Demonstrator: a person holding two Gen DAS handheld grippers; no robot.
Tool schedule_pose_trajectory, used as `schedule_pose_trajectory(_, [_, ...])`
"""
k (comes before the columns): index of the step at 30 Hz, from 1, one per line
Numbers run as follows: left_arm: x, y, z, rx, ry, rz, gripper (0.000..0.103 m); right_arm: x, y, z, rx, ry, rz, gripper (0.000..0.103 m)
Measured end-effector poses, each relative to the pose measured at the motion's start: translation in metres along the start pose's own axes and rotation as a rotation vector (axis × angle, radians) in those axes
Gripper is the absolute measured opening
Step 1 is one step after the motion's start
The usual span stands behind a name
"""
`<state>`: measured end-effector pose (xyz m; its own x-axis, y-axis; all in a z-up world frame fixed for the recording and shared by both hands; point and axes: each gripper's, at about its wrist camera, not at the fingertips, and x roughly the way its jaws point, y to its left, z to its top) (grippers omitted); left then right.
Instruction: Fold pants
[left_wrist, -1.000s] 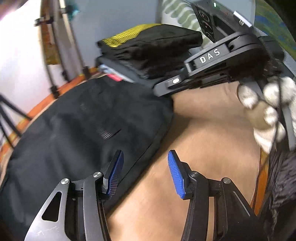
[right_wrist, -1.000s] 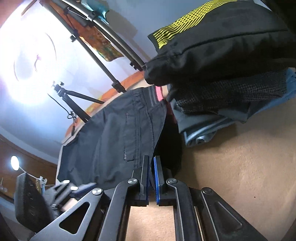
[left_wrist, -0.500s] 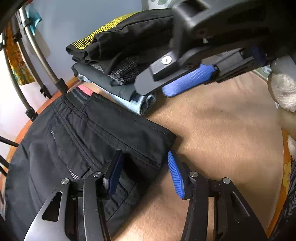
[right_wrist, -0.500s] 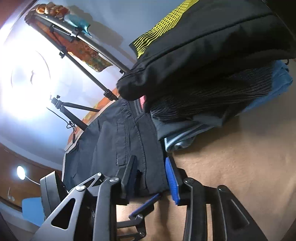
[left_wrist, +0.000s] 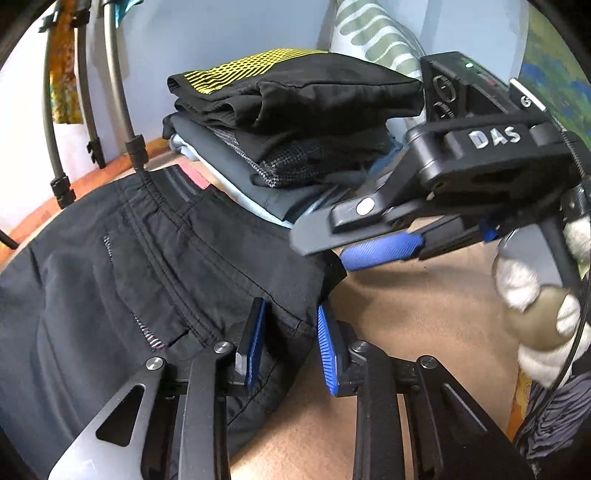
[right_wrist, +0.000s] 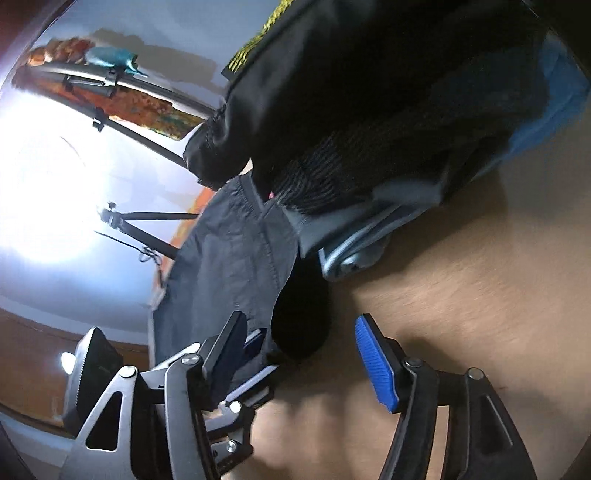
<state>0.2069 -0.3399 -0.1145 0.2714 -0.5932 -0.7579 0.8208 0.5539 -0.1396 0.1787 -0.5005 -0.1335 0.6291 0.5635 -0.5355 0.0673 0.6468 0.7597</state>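
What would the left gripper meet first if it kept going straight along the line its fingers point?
Most likely the black pants: the left gripper already straddles their folded corner. Beyond lies the stack of folded clothes, though depth is hard to judge.

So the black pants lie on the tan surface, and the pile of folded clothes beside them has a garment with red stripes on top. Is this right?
Not quite. The top garment of the pile is black with yellow stripes, not red; the left wrist view shows this. The rest holds: the black pants lie on the tan surface, beside the pile of folded clothes.
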Motion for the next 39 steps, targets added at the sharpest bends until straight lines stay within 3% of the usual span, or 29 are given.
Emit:
schedule_pose_trajectory(7, [-0.008,0.0,-0.003,-0.033,0.009,-0.019,0.027,0.024,0.001,0.0,0.047,0.039,0.051,0.065])
schedule_pose_trajectory(10, [-0.023,0.001,-0.008,-0.046,0.016,-0.021,0.027,0.036,0.001,0.003,0.059,0.047,0.054,0.061])
schedule_pose_trajectory(12, [-0.039,0.004,-0.013,-0.051,0.002,-0.012,0.027,0.042,0.004,0.004,0.047,0.044,0.054,0.054])
schedule_pose_trajectory(14, [-0.06,0.012,-0.022,-0.056,-0.025,0.039,0.027,0.046,0.009,0.005,0.024,0.038,0.029,0.034])
schedule_pose_trajectory(15, [-0.069,0.016,-0.026,-0.062,-0.036,0.063,0.029,0.048,0.011,0.005,0.011,0.041,0.01,0.029])
schedule_pose_trajectory(17, [-0.085,0.022,-0.034,-0.072,-0.056,0.104,0.04,0.044,0.019,0.004,-0.014,0.032,-0.011,0.01])
schedule_pose_trajectory(19, [-0.09,0.022,-0.041,-0.062,-0.073,0.139,0.049,0.034,0.027,0.007,-0.028,0.014,0.018,0.005])
schedule_pose_trajectory(24, [-0.069,-0.006,-0.049,0.033,-0.076,0.196,0.051,0.003,0.059,0.014,-0.08,-0.064,0.105,0.003])
schedule_pose_trajectory(28, [-0.043,-0.028,-0.045,0.09,-0.08,0.251,0.051,0.008,0.072,0.012,-0.1,-0.055,0.115,0.003])
schedule_pose_trajectory(35, [-0.016,-0.025,-0.033,0.109,-0.097,0.34,0.051,0.006,0.063,0.016,-0.053,-0.041,0.151,0.003])
schedule_pose_trajectory(36, [-0.014,-0.021,-0.031,0.093,-0.1,0.347,0.051,0.004,0.061,0.017,-0.052,-0.043,0.155,0.003])
schedule_pose_trajectory(39, [-0.011,-0.006,-0.023,0.025,-0.116,0.289,0.017,0.003,0.058,0.017,-0.056,-0.033,0.164,0.003])
